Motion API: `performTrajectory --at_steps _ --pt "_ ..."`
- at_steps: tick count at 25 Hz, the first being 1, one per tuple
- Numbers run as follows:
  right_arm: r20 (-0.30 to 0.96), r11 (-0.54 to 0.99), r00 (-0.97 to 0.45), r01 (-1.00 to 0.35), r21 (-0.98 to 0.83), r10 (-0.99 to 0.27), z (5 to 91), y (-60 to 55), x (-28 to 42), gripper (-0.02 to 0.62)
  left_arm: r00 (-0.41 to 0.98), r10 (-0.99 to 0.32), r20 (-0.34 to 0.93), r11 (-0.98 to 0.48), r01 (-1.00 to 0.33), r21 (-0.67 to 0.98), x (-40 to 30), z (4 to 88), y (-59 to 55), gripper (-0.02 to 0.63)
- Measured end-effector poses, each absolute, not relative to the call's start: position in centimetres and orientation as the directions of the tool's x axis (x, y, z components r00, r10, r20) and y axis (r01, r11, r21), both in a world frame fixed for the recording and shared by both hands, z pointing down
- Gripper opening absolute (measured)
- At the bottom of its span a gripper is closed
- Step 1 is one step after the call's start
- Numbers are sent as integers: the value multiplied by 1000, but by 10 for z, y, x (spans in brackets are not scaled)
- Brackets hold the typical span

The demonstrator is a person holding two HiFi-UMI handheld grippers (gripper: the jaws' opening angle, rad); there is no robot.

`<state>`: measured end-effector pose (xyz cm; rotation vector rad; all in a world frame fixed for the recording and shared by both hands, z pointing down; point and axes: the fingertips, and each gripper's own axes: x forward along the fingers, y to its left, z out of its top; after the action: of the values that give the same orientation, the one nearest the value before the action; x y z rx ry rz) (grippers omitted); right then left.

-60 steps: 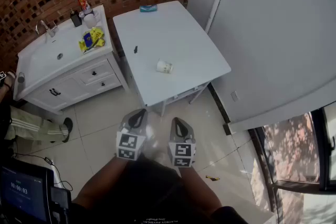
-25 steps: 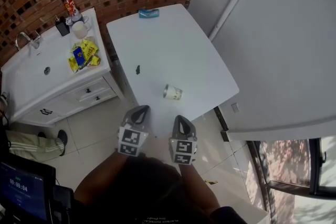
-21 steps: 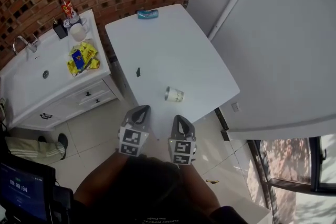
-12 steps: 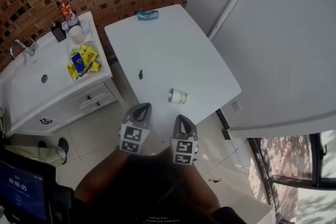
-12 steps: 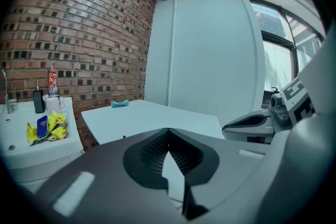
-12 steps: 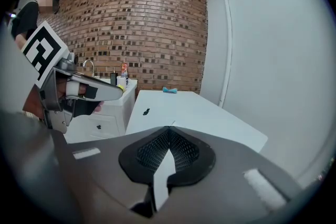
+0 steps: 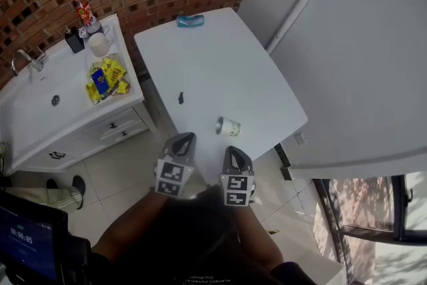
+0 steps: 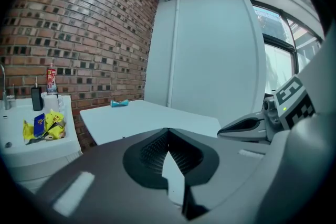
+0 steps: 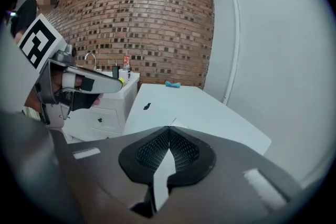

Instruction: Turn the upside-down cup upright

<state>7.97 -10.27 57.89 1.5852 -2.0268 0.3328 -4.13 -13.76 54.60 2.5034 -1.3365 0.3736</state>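
A white paper cup (image 7: 228, 126) with a faint print rests near the front edge of the white table (image 7: 213, 63); it looks tipped on its side, its mouth toward the left. My left gripper (image 7: 184, 138) is held below the table's front edge, left of the cup, shut and empty. My right gripper (image 7: 231, 151) is just short of the cup, also shut with nothing in it. In the left gripper view the shut left gripper (image 8: 167, 131) hides the cup. In the right gripper view the shut right gripper (image 9: 169, 128) points along the table.
A white vanity (image 7: 67, 110) with a sink, yellow packets (image 7: 105, 73), a mug and bottles stands left of the table. A blue object (image 7: 190, 21) lies at the table's far end, a small black item (image 7: 180, 98) mid-table. A white wall (image 7: 347, 63) is at the right.
The table and cup have come a little nearer to both grippers. The jaws stay shut and nothing has been touched.
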Motion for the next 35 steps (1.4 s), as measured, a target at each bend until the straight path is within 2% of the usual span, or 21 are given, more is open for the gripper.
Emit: performTrajectory --at_steps 3,9,13,23,30,35 --pt "600 345 -186 -925 160 -778 591 -109 77 17 532 -768 356 -525 -842 125 -41 549 -143 -3" --pt "654 448 -215 -868 213 -726 603 -122 69 100 520 -773 363 -510 -850 132 -41 554 -153 -3" --pt "693 535 -207 -790 298 -691 608 -131 66 190 522 -768 370 -514 -848 129 -38 557 -156 -3" --pt "772 699 -181 -581 416 -609 629 -147 67 297 529 -759 380 -523 -842 128 -33 563 -162 -3" --pt "842 793 -116 -422 439 -527 650 -158 74 318 522 -756 395 -514 -847 134 -32 568 -165 -3" --pt "879 839 -50 -330 433 -473 662 -164 75 364 514 -757 403 -506 -852 137 -32 572 -169 -3"
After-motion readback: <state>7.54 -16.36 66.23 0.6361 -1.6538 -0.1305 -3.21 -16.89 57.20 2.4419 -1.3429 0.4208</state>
